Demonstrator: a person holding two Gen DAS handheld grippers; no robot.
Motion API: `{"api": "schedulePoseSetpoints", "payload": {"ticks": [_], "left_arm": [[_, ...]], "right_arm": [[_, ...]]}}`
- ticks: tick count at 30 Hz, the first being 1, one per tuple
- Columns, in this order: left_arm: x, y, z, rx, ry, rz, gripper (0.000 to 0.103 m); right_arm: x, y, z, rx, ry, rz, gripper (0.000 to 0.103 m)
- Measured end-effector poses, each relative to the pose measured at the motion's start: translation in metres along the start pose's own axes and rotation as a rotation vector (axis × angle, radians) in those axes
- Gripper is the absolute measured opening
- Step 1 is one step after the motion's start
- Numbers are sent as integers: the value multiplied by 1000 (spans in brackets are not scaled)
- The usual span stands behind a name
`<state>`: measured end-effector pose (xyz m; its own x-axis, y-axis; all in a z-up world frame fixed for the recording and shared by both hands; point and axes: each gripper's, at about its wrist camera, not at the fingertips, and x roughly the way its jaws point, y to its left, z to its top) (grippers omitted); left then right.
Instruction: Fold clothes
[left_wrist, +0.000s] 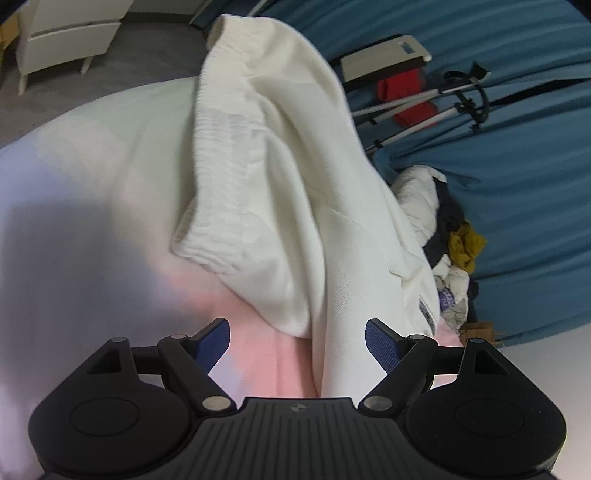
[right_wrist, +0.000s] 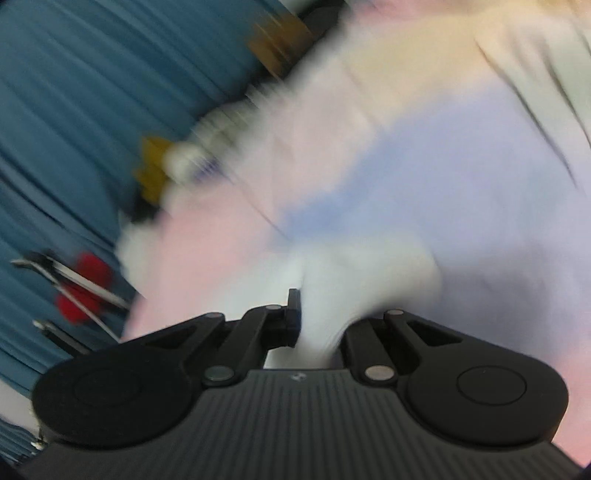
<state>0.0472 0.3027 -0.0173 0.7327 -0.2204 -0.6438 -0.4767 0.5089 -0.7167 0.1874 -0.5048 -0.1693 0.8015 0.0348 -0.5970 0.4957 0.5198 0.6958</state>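
Observation:
A white garment (left_wrist: 280, 177) with a ribbed elastic band (left_wrist: 218, 155) hangs lifted above a pale pink and lilac surface (left_wrist: 92, 206). One fold of it drops between the blue pads of my left gripper (left_wrist: 297, 341), which is open and does not grip it. In the blurred right wrist view, my right gripper (right_wrist: 317, 317) is shut on a bunch of the same white garment (right_wrist: 354, 273); its right finger is hidden by the cloth.
A pile of mixed clothes (left_wrist: 447, 240) lies at the surface's far right edge, also blurred in the right wrist view (right_wrist: 177, 166). Blue curtains (left_wrist: 517, 184) hang behind, with a tripod stand (left_wrist: 436, 99), a red item (left_wrist: 406, 96) and a white cabinet (left_wrist: 62, 40).

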Motion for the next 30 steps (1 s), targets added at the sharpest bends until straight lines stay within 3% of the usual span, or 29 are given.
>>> {"api": "schedulePoseSetpoints", "payload": {"ticks": [4, 8, 11, 16, 18, 21, 23, 26, 30], "left_arm": [[2, 5, -3, -37, 4, 27, 82], [6, 14, -2, -103, 13, 18, 82], [11, 19, 0, -146, 17, 16, 82], [15, 30, -2, -227, 12, -10, 82], [20, 34, -2, -259, 15, -21, 82], [28, 39, -2, -306, 13, -45, 82], [35, 43, -1, -341, 9, -62, 81], [48, 46, 6, -398, -11, -73, 75], [69, 45, 20, -395, -24, -65, 58]], "right_arm": [[-14, -5, 6, 62, -39, 77, 6], [-47, 17, 10, -59, -182, 170, 6], [-40, 9, 11, -50, -178, 105, 6], [-2, -27, 13, 101, -34, -20, 6], [-13, -17, 15, 104, -72, 27, 6], [-39, 11, 18, 11, -192, 102, 6], [-41, 17, 17, -4, -217, 109, 6], [-27, 11, 14, -22, -180, 31, 6], [-9, -3, 12, 25, -125, -26, 6]]}}
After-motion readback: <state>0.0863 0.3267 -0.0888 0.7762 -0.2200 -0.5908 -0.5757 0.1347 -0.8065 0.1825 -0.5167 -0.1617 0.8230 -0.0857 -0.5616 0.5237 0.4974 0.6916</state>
